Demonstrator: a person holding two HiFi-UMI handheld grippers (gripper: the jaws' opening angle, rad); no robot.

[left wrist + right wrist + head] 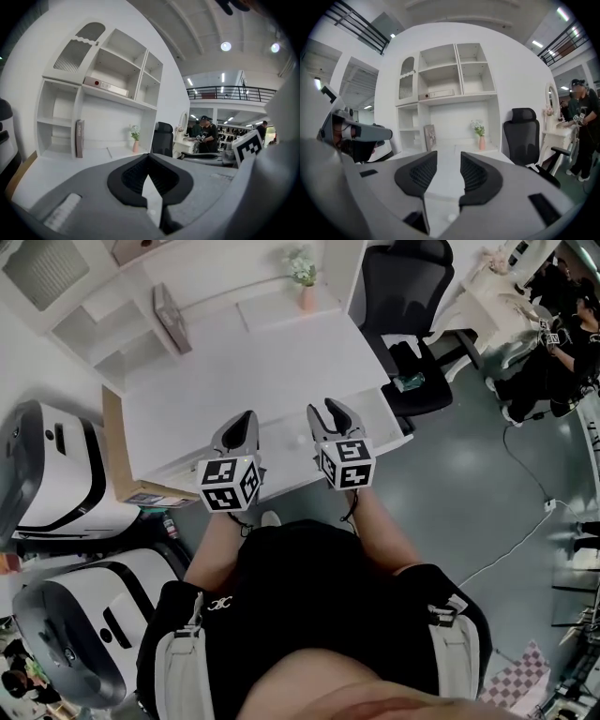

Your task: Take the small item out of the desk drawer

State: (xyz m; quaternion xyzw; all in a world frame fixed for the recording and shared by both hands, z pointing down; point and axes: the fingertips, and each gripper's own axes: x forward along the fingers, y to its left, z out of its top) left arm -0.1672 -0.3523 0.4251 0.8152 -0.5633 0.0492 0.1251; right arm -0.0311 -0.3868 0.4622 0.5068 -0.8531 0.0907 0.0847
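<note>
In the head view both grippers hover over the front edge of the white desk [253, 381]. My left gripper [246, 418] is on the left, its jaws meeting at the tips with nothing between them; its own view shows the same closed tips [149, 155]. My right gripper [326, 409] sits beside it with a clear gap between its jaws. In its own view the right gripper [448, 155] is open and empty, with the desk top showing through the gap. No open drawer and no small item can be seen in any view.
A brown book [172, 320] and a pink vase with flowers [305, 282] stand at the desk's back under white shelves [450, 70]. A black office chair [408, 296] is at the right. White machines [56, 474] crowd the left. People [562, 334] work far right.
</note>
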